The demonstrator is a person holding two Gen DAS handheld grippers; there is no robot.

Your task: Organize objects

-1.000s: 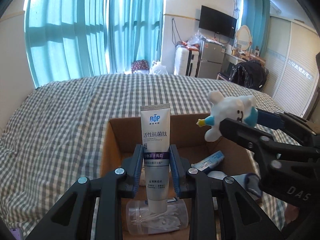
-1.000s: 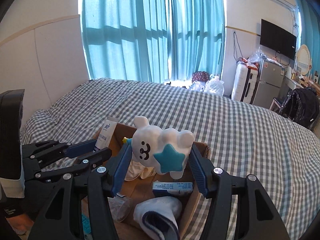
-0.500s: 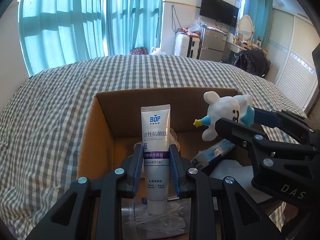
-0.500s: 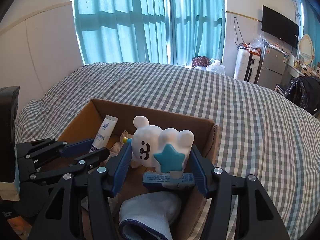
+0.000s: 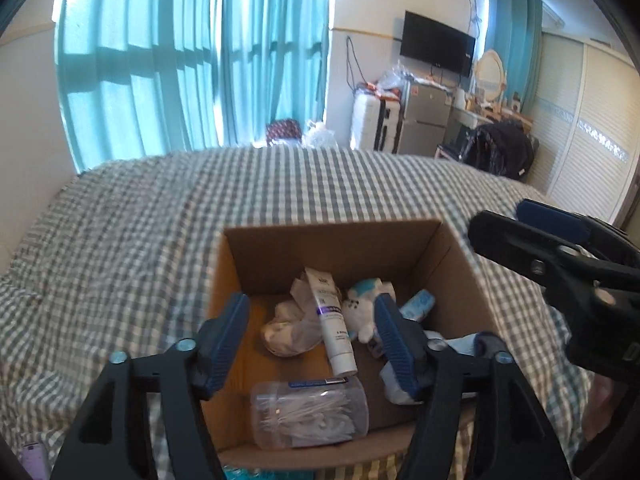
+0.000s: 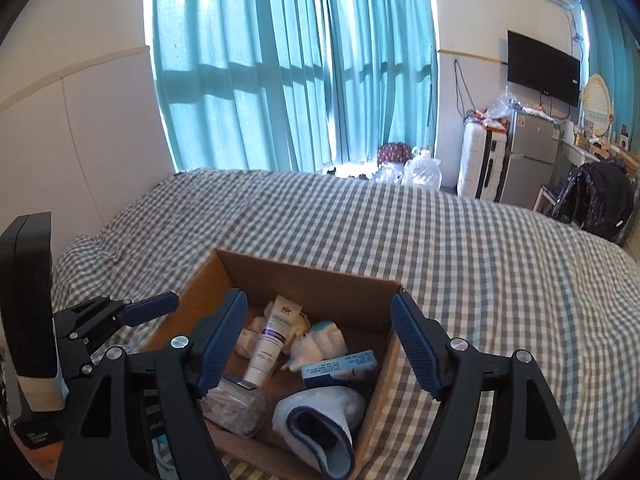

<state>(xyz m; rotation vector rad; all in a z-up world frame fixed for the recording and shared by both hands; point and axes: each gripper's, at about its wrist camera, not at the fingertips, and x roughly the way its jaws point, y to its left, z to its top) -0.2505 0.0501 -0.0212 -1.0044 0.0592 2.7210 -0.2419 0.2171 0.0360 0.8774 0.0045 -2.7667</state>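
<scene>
Both jaws are released and empty above the brown cardboard box [image 5: 344,240] on the checked bed. The white toothpaste tube [image 5: 332,320] and white plush toy [image 5: 366,308] are seen lying inside it. Each gripper is best lifted straight up, clear of the box walls.

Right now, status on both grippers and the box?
Left gripper open, empty. Right gripper open, empty. Toothpaste tube and plush toy lying in cardboard box. Nothing in the way.

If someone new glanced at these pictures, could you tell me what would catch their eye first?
Probably the open cardboard box on the checked bedspread, with a white toothpaste tube lying beside a white-and-blue plush toy. Framing it are the left hand-held gripper and right hand-held gripper, both open and empty, with bright teal curtains behind the bed.
</scene>
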